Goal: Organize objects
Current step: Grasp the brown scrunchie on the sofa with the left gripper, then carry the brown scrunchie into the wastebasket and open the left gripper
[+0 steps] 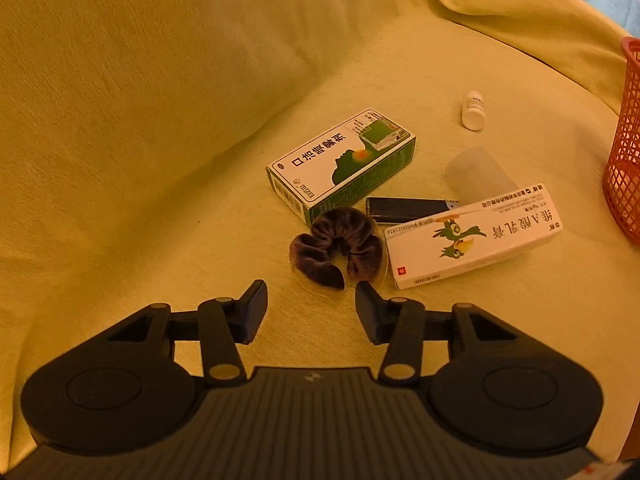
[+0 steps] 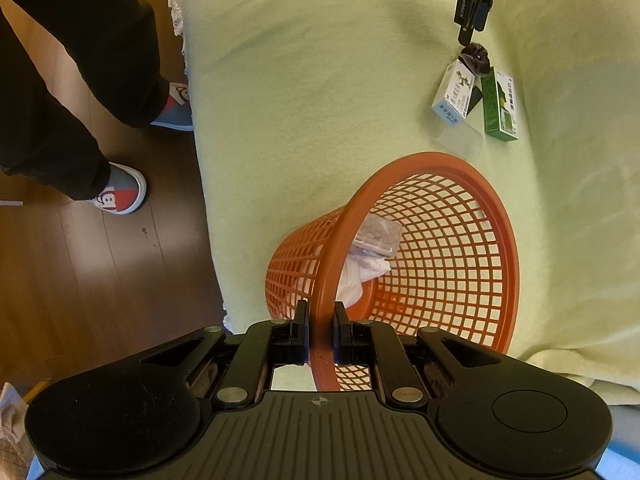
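Observation:
My left gripper (image 1: 311, 294) stands open just short of a dark velvet scrunchie (image 1: 338, 246) on the yellow-green cover. Behind the scrunchie lie a green medicine box (image 1: 342, 160), a black lighter-like stick (image 1: 408, 209), a white box with a bird picture (image 1: 472, 236), a clear plastic cap (image 1: 478, 174) and a small white bottle (image 1: 473, 111). My right gripper (image 2: 320, 330) is shut on the rim of the orange mesh basket (image 2: 460, 168), which is tilted on the cover. Inside the basket lie a clear packet (image 2: 378, 236) and white cloth (image 2: 354, 280). The left gripper (image 2: 474, 8) also shows in the right wrist view above the scrunchie (image 2: 476, 55).
The orange basket's wall (image 1: 624, 148) stands at the right edge of the left wrist view. A person's legs and patterned slippers (image 2: 120, 194) stand on the wooden floor (image 2: 100, 300) left of the covered seat. A cushion fold (image 1: 520, 8) rises at the back right.

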Tool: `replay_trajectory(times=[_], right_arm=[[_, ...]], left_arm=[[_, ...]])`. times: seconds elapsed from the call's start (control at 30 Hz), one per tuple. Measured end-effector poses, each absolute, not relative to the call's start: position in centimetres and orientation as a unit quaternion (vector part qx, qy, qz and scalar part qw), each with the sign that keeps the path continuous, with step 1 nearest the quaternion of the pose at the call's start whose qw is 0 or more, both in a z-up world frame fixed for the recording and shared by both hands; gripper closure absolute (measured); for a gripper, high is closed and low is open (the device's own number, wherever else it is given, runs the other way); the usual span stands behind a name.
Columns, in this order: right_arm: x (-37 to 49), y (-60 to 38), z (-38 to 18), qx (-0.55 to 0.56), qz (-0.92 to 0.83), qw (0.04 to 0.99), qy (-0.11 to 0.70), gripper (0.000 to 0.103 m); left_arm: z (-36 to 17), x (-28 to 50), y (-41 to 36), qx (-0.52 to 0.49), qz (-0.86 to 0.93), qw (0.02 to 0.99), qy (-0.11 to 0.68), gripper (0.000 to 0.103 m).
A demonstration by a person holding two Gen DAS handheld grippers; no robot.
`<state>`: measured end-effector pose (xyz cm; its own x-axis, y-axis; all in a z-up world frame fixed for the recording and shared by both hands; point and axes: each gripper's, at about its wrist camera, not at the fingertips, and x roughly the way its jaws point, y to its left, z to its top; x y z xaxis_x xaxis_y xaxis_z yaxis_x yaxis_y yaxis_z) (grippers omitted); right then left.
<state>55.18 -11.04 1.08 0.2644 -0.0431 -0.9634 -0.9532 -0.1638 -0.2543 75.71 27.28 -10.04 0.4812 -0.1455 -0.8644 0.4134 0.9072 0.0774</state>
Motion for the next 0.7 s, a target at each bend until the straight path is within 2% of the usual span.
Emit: replay_trajectory(times=[0.1,0.27,0.33,0.37,0.5,0.7], right_arm=[[55.3,-11.1,1.0,-0.613,0.449,0.505,0.411,0.096],[55.3,-11.1,0.9,-0.612,0.445,0.504,0.416,0.096],[55.2,-11.1,0.9,-0.613,0.444,0.505,0.416,0.096],[55.2,-11.1,0.9,-0.613,0.443,0.506,0.415,0.096],[55.2,-11.0,0.9,-0.613,0.441,0.507,0.415,0.096],[55.1,-10.9,0.8,-0.616,0.44,0.507,0.412,0.096]], left_arm=[[-10.6,76.1,27.5,0.132,-0.169,0.848,0.484,0.068],[-10.9,76.9,27.4,0.125,-0.175,0.848,0.485,0.07],[-11.2,77.1,27.3,0.123,-0.18,0.843,0.492,0.075],[-11.3,77.2,27.2,0.122,-0.184,0.841,0.494,0.086],[-11.0,77.0,27.4,0.11,-0.187,0.842,0.494,0.097],[-9.0,75.7,28.7,0.09,-0.172,0.855,0.482,0.099]])
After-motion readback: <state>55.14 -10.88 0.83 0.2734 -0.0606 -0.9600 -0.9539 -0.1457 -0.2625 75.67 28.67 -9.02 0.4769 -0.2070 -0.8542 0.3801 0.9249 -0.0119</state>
